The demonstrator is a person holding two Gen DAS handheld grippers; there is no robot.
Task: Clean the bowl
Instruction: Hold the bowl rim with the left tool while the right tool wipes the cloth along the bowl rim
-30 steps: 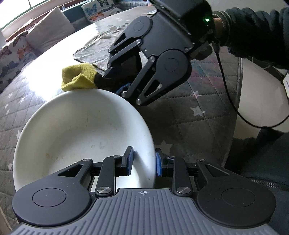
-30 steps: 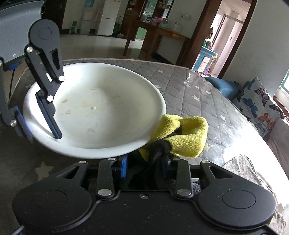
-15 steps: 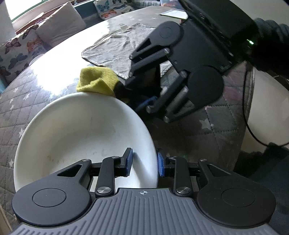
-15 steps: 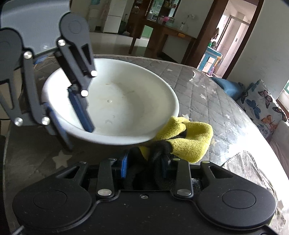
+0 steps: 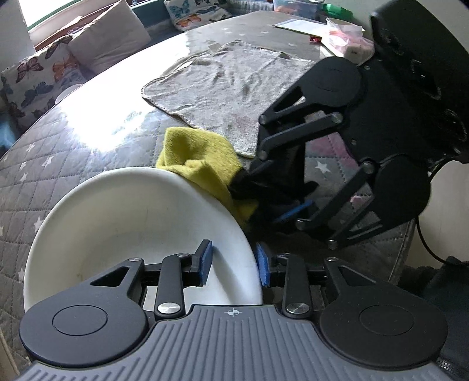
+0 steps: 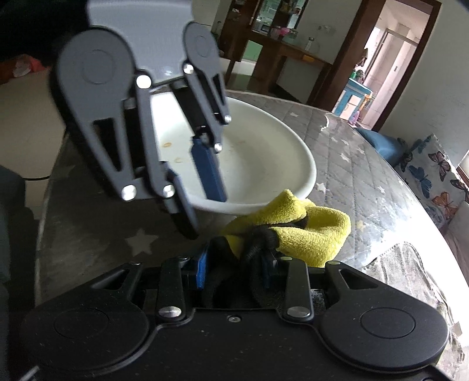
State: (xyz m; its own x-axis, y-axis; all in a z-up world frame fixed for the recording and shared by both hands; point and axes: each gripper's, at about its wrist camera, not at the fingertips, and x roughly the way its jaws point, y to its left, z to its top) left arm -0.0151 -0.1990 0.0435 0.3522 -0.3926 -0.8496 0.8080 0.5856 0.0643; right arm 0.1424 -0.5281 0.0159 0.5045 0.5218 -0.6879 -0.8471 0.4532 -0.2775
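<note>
A white bowl (image 5: 132, 228) with a few brown specks inside (image 6: 258, 164) is tilted above the quilted table cover. My left gripper (image 5: 233, 263) is shut on its near rim, one blue pad inside and one outside; in the right wrist view that gripper (image 6: 196, 199) fills the left half. My right gripper (image 6: 236, 263) is shut on a yellow cloth (image 6: 310, 231) with a black part bunched between its fingers. The cloth (image 5: 202, 158) touches the bowl's far outer rim, with the right gripper (image 5: 263, 190) behind it.
A grey towel (image 5: 228, 85) lies flat on the table beyond the cloth. Papers and a plastic cup (image 5: 340, 23) sit at the far end. Butterfly cushions (image 5: 44, 76) line the left side. The table edge (image 5: 407, 249) runs close on the right.
The two grippers have come closer together. The bowl has tilted up further in the left gripper, and the yellow cloth now rests against its far rim.
</note>
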